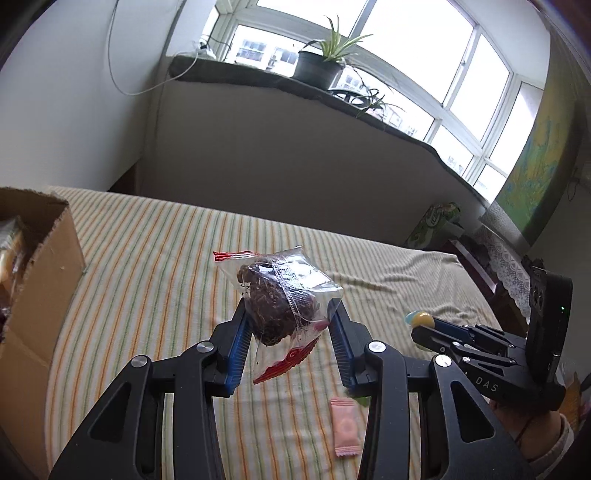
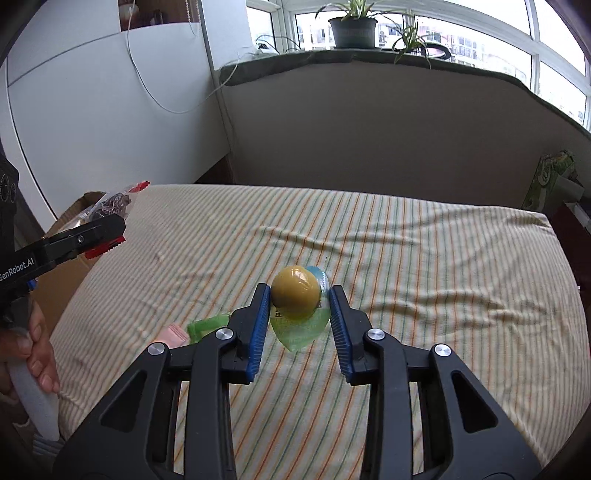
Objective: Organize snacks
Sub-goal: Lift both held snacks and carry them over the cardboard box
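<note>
- The left gripper (image 1: 291,314) has its blue pads pressed in on a clear packet with red ends (image 1: 280,299), a dark brown lump of snack inside; the packet is lifted clear of the bed, tilted, its lower red end hanging between the fingers.
- The right gripper (image 2: 298,299) pinches a round yellow snack in a green-and-blue wrapper (image 2: 295,293), the pads against its sides and the loose green wrapper end drooping beneath; it too is off the bed.
- In the left wrist view the right gripper (image 1: 417,320) sits at the right edge with the yellow snack at its tip, a hand and pale sleeve (image 1: 532,428) behind it.
- Below the grippers, on the striped bedsheet (image 2: 424,258), lie a small pink sachet (image 1: 344,426) and, just beside it, a green wrapper (image 2: 207,326).
- At the bed's left edge stands an open cardboard box (image 1: 44,266) with packets already inside.
- Beyond the bed a low wall carries a dark sill with a potted plant (image 2: 352,27) before the windows.
</note>
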A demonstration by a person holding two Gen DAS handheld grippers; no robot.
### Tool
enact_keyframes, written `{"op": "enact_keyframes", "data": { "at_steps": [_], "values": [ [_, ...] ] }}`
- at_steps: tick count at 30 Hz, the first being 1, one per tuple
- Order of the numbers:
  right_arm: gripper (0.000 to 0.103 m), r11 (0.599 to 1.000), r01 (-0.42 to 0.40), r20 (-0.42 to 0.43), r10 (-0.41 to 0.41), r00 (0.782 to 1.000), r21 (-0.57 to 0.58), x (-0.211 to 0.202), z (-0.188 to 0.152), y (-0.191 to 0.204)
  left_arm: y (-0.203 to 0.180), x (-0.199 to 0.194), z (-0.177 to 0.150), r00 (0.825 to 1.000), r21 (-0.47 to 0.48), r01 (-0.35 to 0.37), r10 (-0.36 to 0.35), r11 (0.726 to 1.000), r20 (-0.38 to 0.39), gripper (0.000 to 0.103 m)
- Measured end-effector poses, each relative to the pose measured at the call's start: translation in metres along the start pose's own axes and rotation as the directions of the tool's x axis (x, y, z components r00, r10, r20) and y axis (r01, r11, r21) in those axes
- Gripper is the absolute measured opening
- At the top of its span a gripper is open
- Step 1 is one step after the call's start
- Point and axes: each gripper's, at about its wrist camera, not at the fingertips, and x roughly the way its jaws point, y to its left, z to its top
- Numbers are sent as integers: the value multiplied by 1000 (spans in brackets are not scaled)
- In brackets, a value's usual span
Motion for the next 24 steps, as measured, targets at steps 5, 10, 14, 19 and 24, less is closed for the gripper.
{"op": "enact_keyframes", "data": {
  "at_steps": [5,10,14,19,24],
  "values": [
    [34,1000,15,68,-15,998,-8,-48,5,16,-34,-58,18,994,79,42,-49,996,93,39],
    [34,1000,17,82,-16,997,-7,-70,0,29,-50,-95,15,989,119,73,-88,990,123,39],
    [34,1000,-7,81,8,997,-13,-74,0,48,-46,-111,3,988,118,78,-93,990,124,39],
    [34,996,-61,65,65,996,-67,-59,8,93,-24,-128,-8,987,103,55,-70,993,145,39],
    [34,977,-155,23,160,987,-143,-29,20,160,25,-146,-14,985,34,6,-11,999,170,39]
  ]
}}
